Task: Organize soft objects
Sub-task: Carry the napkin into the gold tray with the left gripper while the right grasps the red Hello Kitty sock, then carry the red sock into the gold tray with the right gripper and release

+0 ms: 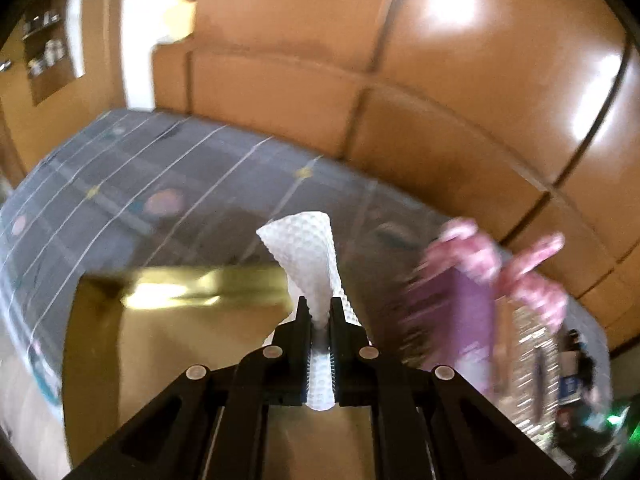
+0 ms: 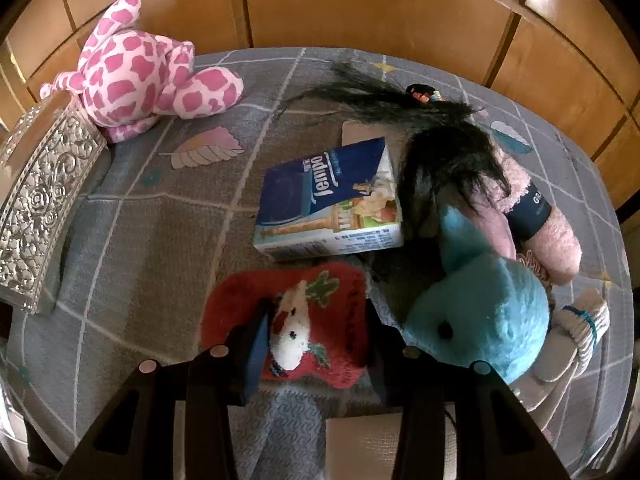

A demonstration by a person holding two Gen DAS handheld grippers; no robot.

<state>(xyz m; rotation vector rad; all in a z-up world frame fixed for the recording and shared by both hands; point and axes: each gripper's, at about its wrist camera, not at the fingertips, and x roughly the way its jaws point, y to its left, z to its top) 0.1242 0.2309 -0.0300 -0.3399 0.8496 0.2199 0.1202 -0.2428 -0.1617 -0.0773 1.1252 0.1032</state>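
The left hand-held gripper (image 1: 320,312) is seen pinched tight on a white dimpled cloth (image 1: 306,252), whose free end fans upward and forward beyond the fingertips while its tail runs back between the pads. A gold box (image 1: 120,320) is seen just below and to the left of it, blurred, on the grey patterned bed (image 1: 160,168); a pink spotted plush (image 1: 500,264) and a silver embossed box (image 1: 532,352) are smeared at the right of that view.

The right hand-held gripper (image 2: 316,320) is held spread wide, its 2 fingers placed on either side of a red sock with a white figure (image 2: 280,308) that lies flat on the bed. The sock is found directly beneath and ahead of the fingertips, its long axis appearing to run roughly across the opening, so the right hand is judged the nearer one for it. Whether the pads already touch the fabric cannot be told.

Farther out, a blue Tempo tissue pack (image 2: 332,200) is set just beyond the sock. To its right a blue plush (image 2: 480,308) is piled with black hair (image 2: 440,152) and a pink roll (image 2: 548,236). A striped sock (image 2: 584,324) lies at the far right. The wooden wall panels are seen behind the bed.
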